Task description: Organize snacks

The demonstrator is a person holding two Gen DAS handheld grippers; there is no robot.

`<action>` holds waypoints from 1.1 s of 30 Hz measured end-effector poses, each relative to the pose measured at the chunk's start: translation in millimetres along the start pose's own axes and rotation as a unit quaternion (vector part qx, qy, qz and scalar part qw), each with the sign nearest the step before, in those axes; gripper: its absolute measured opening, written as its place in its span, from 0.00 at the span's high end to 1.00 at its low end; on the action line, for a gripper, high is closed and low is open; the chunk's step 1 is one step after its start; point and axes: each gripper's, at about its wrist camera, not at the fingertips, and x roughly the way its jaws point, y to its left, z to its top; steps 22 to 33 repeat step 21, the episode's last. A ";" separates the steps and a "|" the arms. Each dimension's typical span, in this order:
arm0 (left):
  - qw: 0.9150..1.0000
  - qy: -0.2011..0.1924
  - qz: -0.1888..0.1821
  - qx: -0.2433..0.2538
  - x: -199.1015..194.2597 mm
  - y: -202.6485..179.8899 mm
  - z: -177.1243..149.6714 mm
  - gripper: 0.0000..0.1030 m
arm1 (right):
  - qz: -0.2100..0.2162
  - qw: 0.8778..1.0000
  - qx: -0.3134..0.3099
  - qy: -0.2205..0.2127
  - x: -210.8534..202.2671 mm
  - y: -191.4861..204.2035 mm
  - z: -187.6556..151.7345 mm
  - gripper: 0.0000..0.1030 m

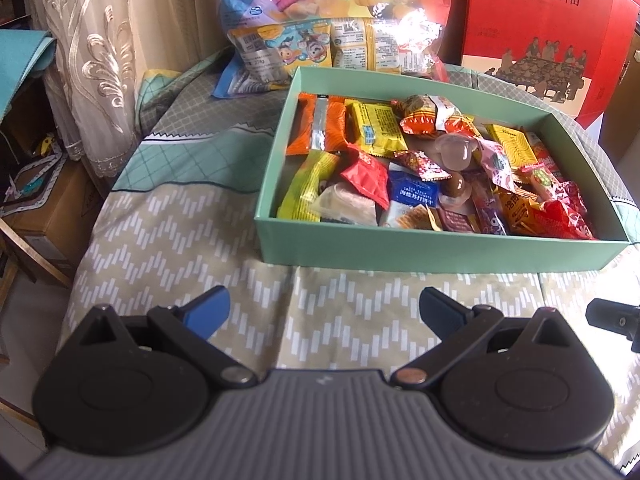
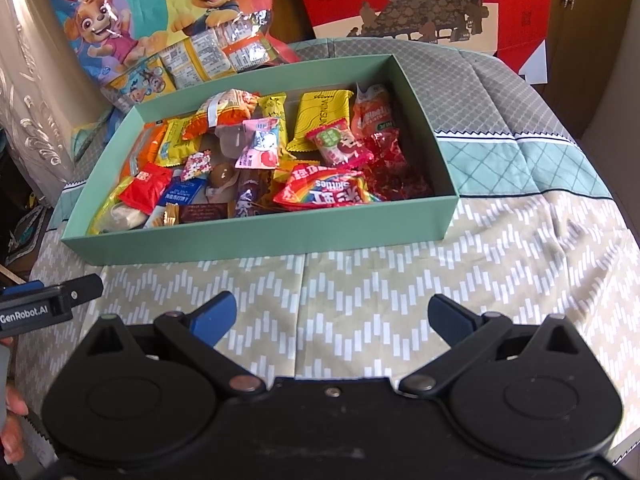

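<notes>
A mint-green open box (image 1: 420,250) (image 2: 256,240) sits on the patterned cloth, filled with several mixed snack packets: orange and yellow bars, red packets, a Skittles bag (image 2: 326,194) and clear jelly cups (image 1: 454,152). My left gripper (image 1: 324,314) is open and empty, held over the cloth in front of the box. My right gripper (image 2: 332,318) is open and empty, also in front of the box. The left gripper's tip (image 2: 52,300) shows at the left edge of the right wrist view.
A large cartoon-printed snack bag (image 1: 304,24) (image 2: 160,28) leans behind the box. A red gift box (image 1: 544,32) (image 2: 420,0) stands at the back right. A curtain (image 1: 92,52) hangs at left. The table edge drops off at left above cardboard boxes (image 1: 48,216).
</notes>
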 end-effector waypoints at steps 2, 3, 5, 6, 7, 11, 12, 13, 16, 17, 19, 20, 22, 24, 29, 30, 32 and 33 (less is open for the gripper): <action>1.000 0.000 0.001 0.002 0.1 -0.1 -0.1 0.00 | -0.001 1.000 0.000 0.000 0.4 0.4 -0.2 0.00; 1.000 0.000 0.000 0.002 0.1 0.0 -0.2 0.00 | -0.002 1.000 -0.001 -0.001 0.5 0.7 -0.5 0.00; 1.000 0.000 0.000 0.002 0.1 -0.2 -0.2 0.00 | -0.004 1.000 -0.002 -0.001 0.7 0.9 -0.5 0.00; 1.000 0.000 0.000 0.003 0.0 -0.4 -0.2 0.00 | -0.005 1.000 -0.003 -0.001 0.9 0.9 -0.3 0.00; 1.000 -0.001 0.000 0.004 -0.2 -0.4 -0.1 0.00 | -0.006 1.000 -0.003 -0.002 0.8 1.0 -0.5 0.00; 1.000 -0.001 -0.002 0.009 -0.7 -1.6 0.3 0.00 | -0.006 1.000 -0.003 -0.001 0.9 0.7 -0.6 0.00; 1.000 0.000 -0.003 0.009 -0.7 -1.8 0.4 0.00 | -0.006 1.000 -0.004 -0.001 0.8 0.6 -0.5 0.00; 1.000 0.001 -0.004 0.010 -0.6 -1.9 0.5 0.00 | -0.007 1.000 -0.004 -0.001 0.7 0.7 -0.7 0.00; 1.000 0.001 -0.005 0.013 -1.2 -2.6 0.4 0.00 | -0.008 1.000 -0.005 -0.001 0.0 0.7 -0.7 0.00; 1.000 0.000 -0.005 0.014 -1.7 -3.1 0.6 0.00 | -0.009 1.000 -0.006 -0.002 -0.4 0.9 -0.6 0.00; 1.000 -0.001 -0.005 0.019 -3.0 -4.8 1.6 0.00 | -0.011 1.000 -0.007 -0.003 -1.4 1.4 0.1 0.00; 1.000 -0.002 -0.004 0.021 -3.7 -5.7 2.0 0.00 | -0.011 1.000 -0.007 -0.004 -1.8 1.5 0.2 0.00; 1.000 -0.002 -0.003 0.023 -4.3 -6.2 2.6 0.00 | -0.011 1.000 -0.007 -0.005 -2.0 1.5 0.8 0.00; 1.000 -0.002 -0.003 0.023 -4.3 -6.2 2.6 0.00 | -0.011 1.000 -0.007 -0.005 -2.0 1.5 0.8 0.00; 1.000 -0.002 -0.003 0.023 -4.3 -6.2 2.6 0.00 | -0.011 1.000 -0.007 -0.005 -2.0 1.5 0.8 0.00; 1.000 -0.002 -0.003 0.023 -4.3 -6.2 2.6 0.00 | -0.011 1.000 -0.007 -0.005 -2.0 1.5 0.8 0.00; 1.000 -0.002 -0.003 0.023 -4.3 -6.2 2.6 0.00 | -0.011 1.000 -0.007 -0.005 -2.0 1.5 0.8 0.00; 1.000 -0.002 -0.003 0.023 -4.3 -6.2 2.6 0.00 | -0.011 1.000 -0.007 -0.005 -2.0 1.5 0.8 0.00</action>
